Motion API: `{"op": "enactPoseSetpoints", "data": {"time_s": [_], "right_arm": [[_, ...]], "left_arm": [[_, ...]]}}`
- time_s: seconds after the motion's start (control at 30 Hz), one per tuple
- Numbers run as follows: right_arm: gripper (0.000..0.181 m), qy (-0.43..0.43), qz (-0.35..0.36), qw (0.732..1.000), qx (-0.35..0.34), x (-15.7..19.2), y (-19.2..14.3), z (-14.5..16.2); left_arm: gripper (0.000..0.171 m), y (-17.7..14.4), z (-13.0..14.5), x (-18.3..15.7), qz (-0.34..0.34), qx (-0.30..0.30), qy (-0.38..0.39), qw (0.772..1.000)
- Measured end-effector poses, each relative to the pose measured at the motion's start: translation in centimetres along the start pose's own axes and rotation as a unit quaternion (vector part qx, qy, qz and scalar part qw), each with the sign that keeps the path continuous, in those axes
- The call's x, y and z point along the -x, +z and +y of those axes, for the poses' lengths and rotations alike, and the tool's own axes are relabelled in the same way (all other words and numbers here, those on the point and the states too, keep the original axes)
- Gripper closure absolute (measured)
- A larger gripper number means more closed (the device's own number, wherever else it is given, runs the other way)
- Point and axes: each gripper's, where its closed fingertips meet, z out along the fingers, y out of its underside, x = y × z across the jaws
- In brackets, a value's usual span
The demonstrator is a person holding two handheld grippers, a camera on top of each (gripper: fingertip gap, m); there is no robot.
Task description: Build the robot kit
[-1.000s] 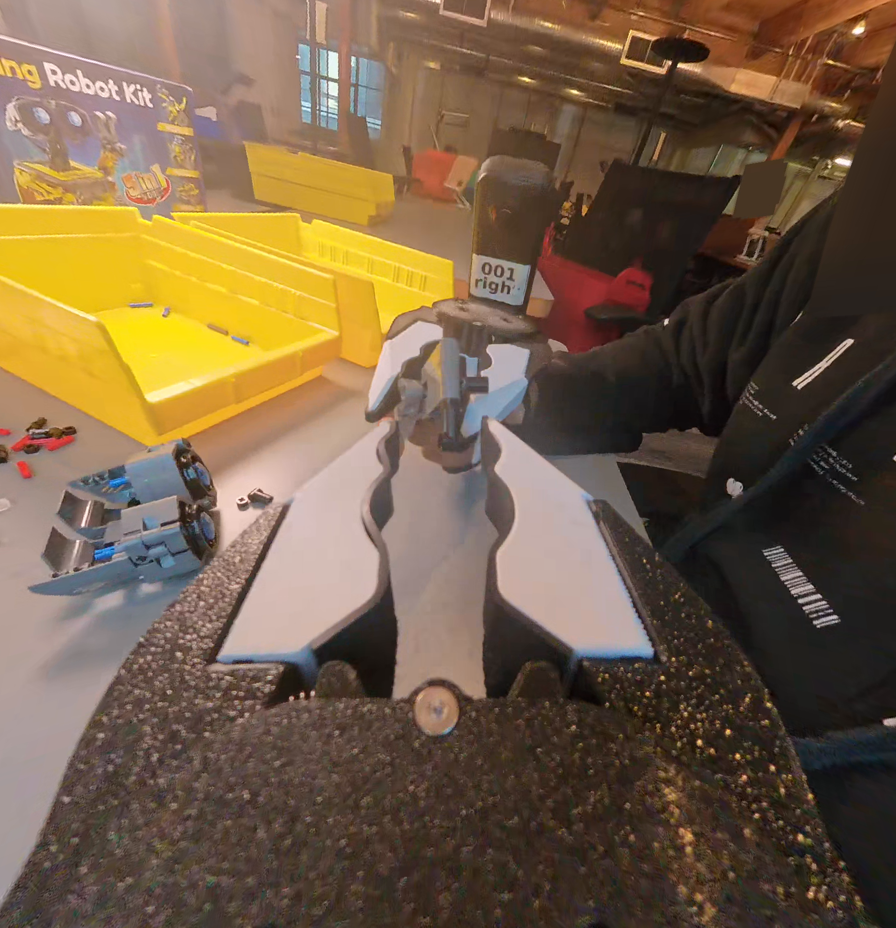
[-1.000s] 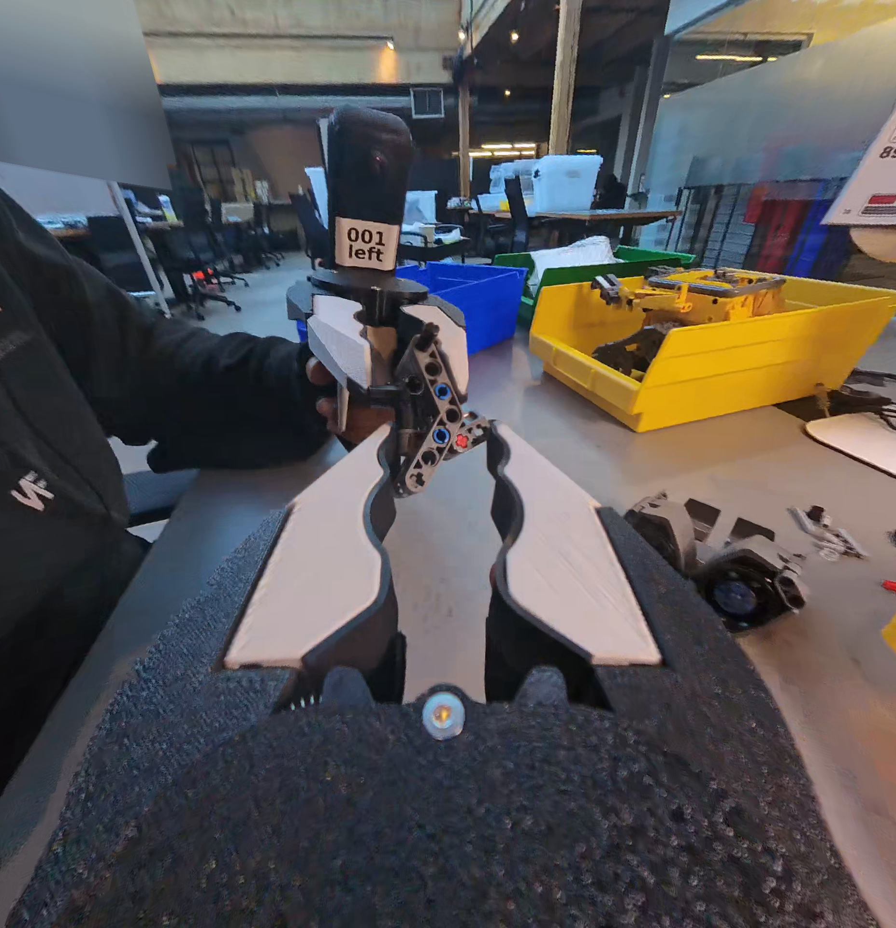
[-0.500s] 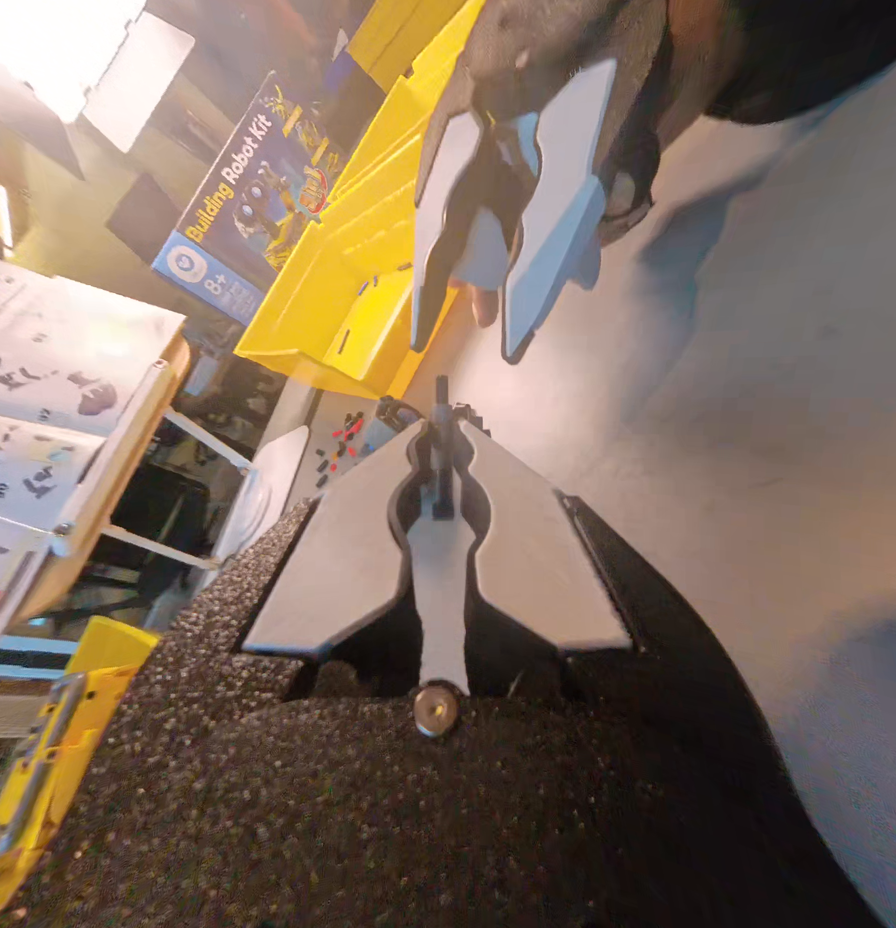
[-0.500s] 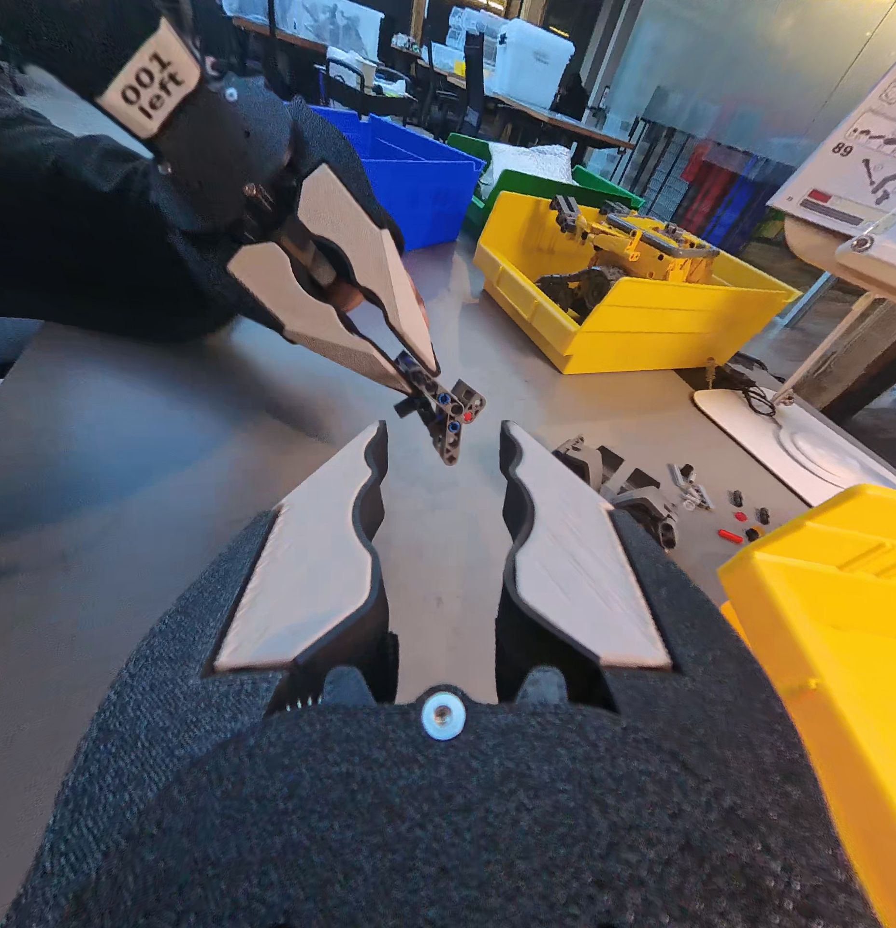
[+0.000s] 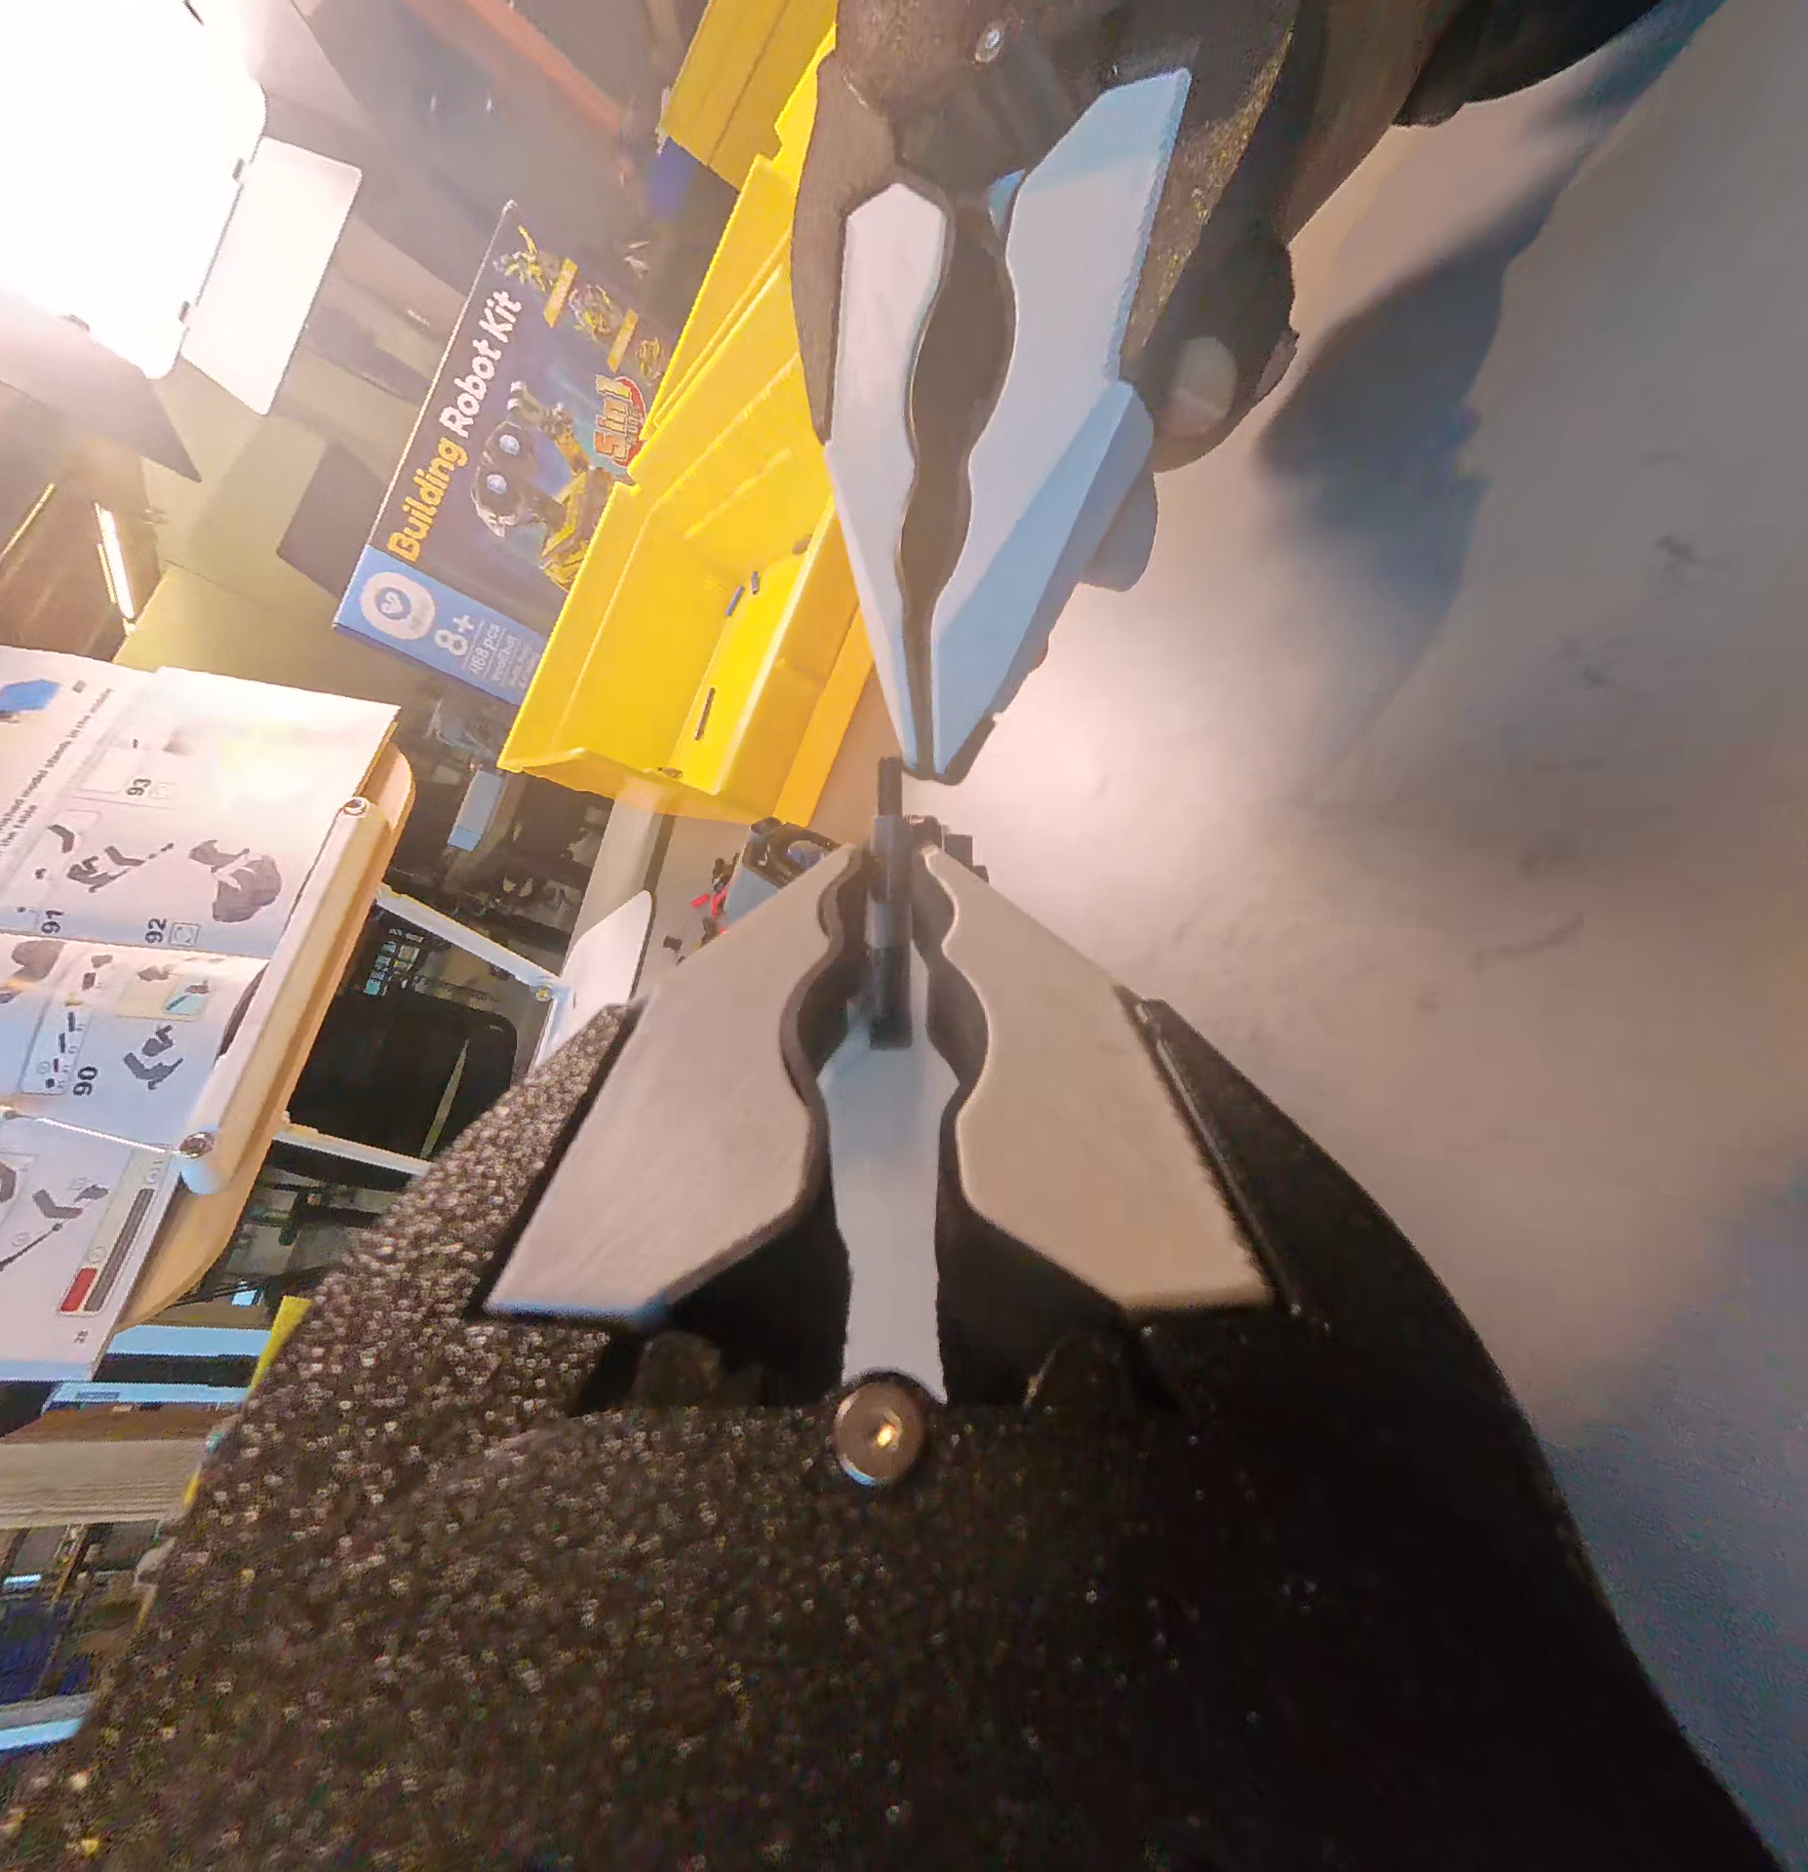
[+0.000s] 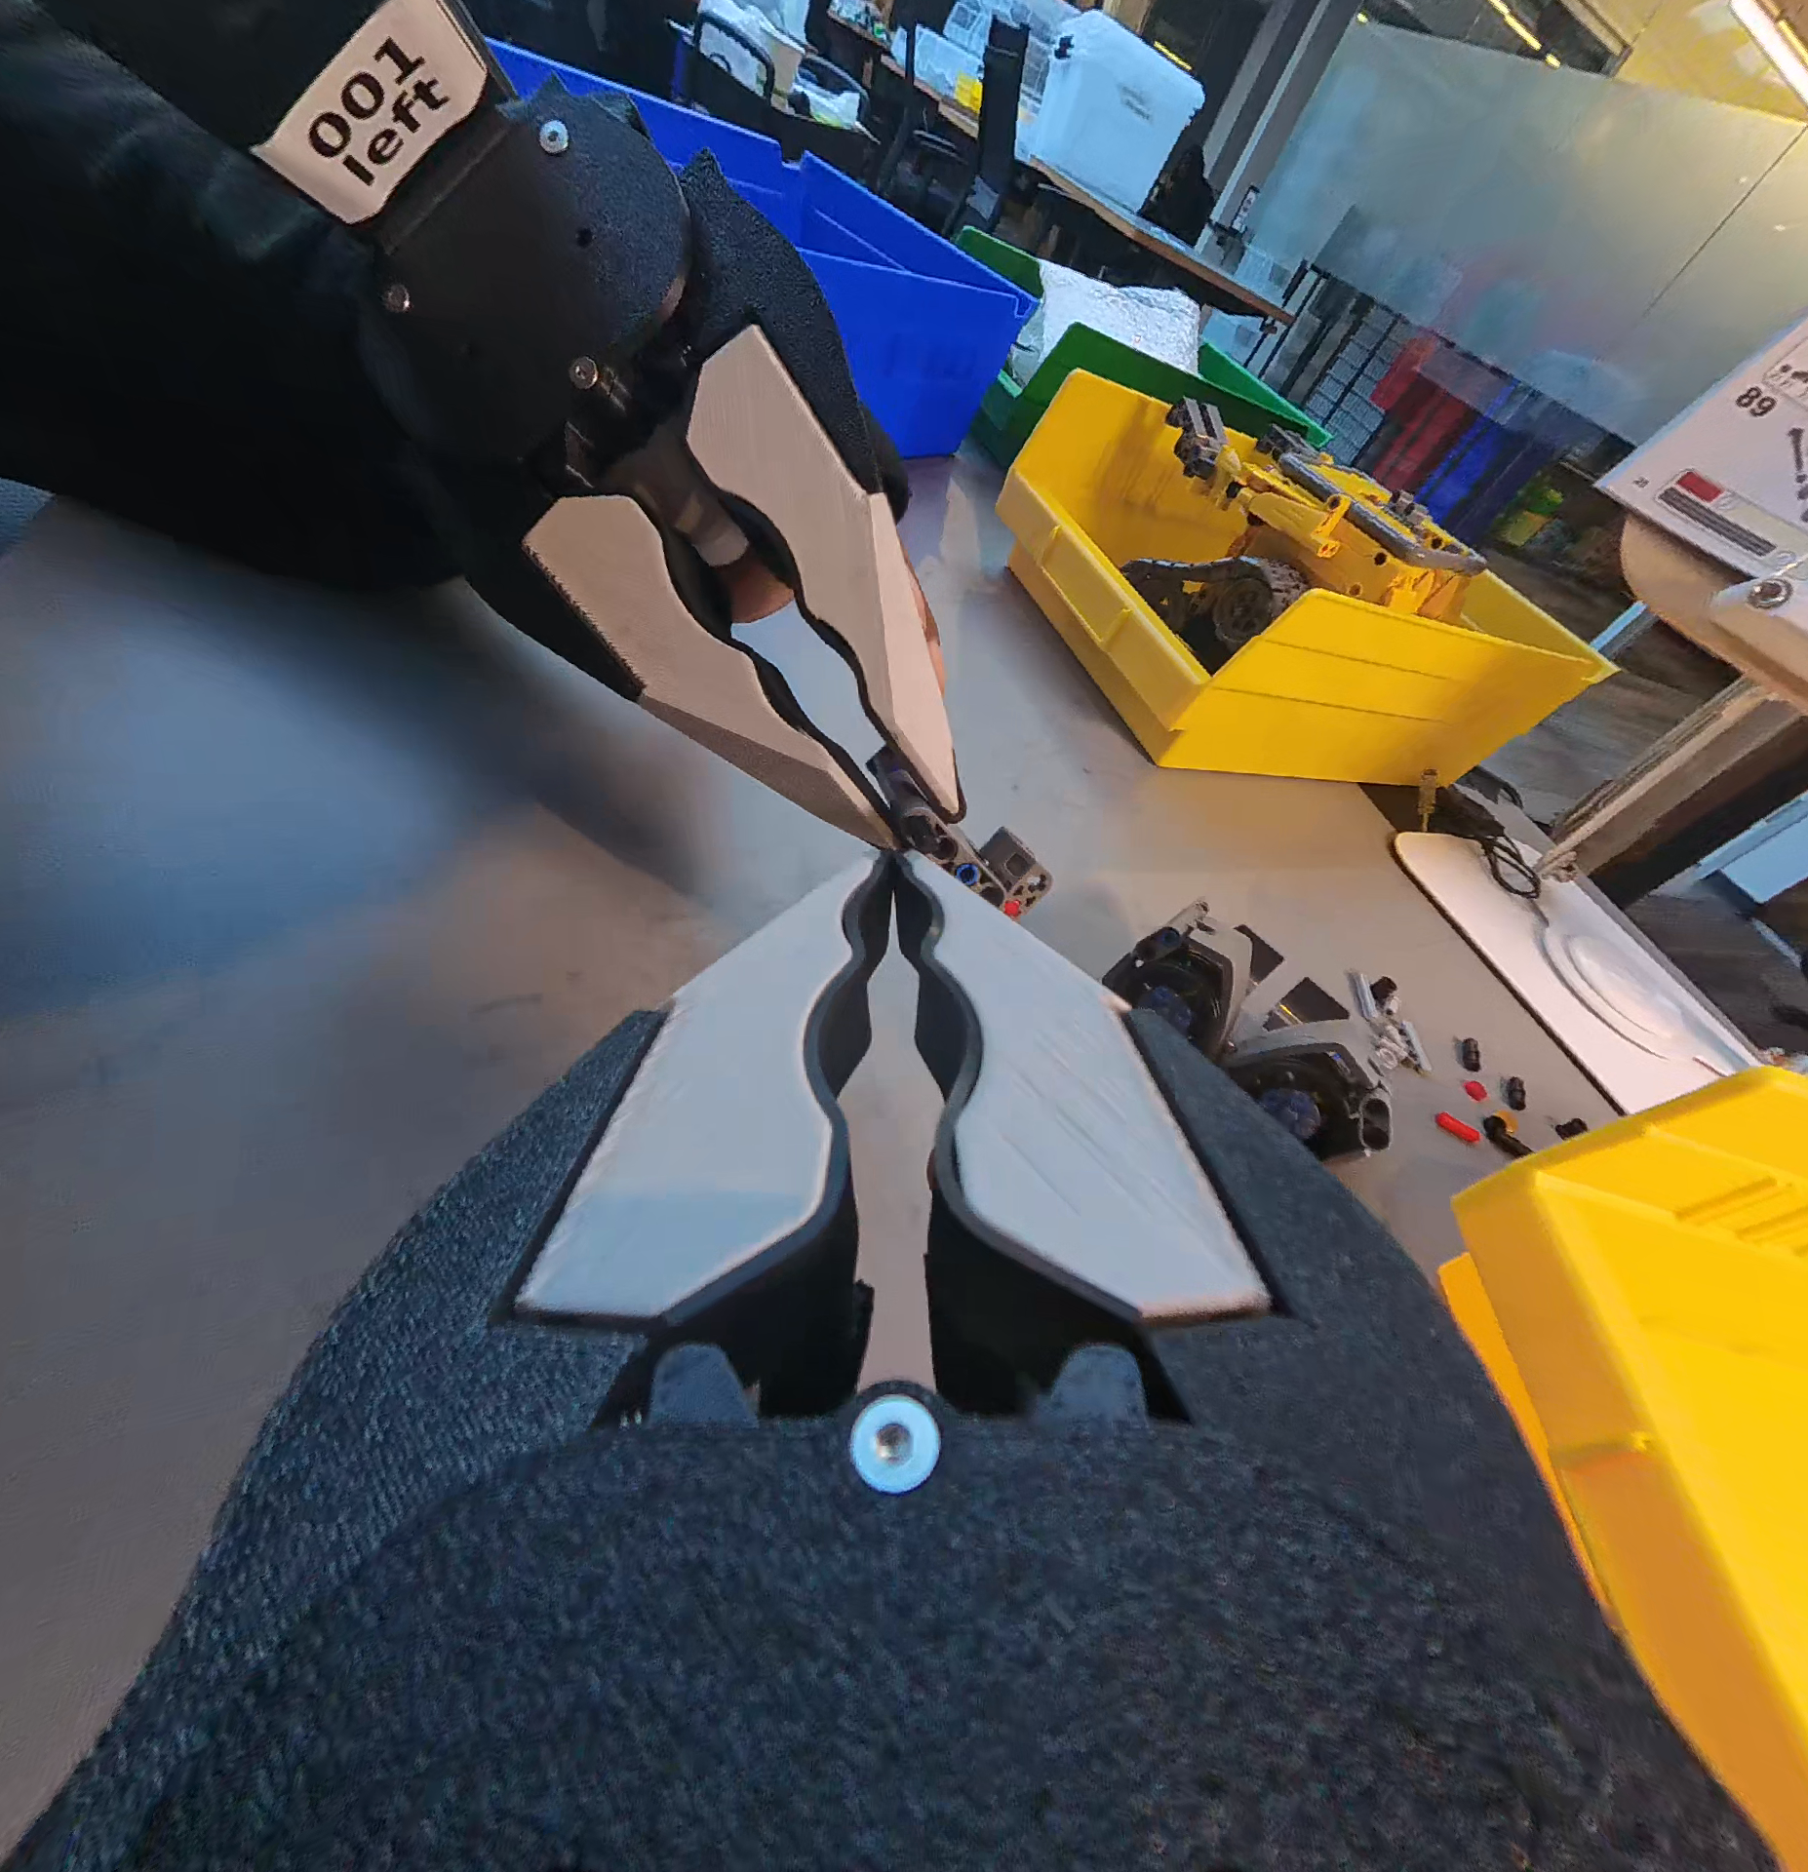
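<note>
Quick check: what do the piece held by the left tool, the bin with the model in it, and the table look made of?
Piece: looks like hard moulded plastic, dark grey, with round pin holes and blue and red pins. Bin: glossy yellow plastic, judging by its smooth ribbed walls. Table: smooth matte grey surface with faint scuffs; laminate or coated metal, cannot tell which.

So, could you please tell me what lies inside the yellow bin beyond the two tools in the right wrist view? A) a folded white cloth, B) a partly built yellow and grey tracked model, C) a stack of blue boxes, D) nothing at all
B: the yellow bin holds a partly built yellow and grey model with black tracks, seen past the left tool, which is shut on a small grey beam piece.
</note>
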Motion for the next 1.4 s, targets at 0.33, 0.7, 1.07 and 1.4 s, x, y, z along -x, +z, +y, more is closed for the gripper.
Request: {"op": "enactPoseSetpoints", "data": {"time_s": [0.33,0.7,1.07,1.4], "right_arm": [[0.177,0.039,0.007,0.999,-0.003,-0.5,0.4,-0.4],[0.178,-0.384,0.048,0.919,0.075,1.7,1.0,2.1],[0.171,-0.317,0.004,0.942,0.104,2.8,1.6,4.1],[0.156,-0.053,0.020,0.989,0.139,-2.2,-0.7,5.9]], "left_arm": [[0.165,-0.2,-0.4,0.3,-0.020,-0.007,0.016,1.000],[0.127,-1.3,0.7,0.7,0.239,-0.059,-0.536,0.807],[0.146,-0.2,1.9,-2.4,0.232,0.032,-0.456,0.859],[0.147,0.3,4.0,-2.8,0.200,0.090,-0.393,0.893]]}}
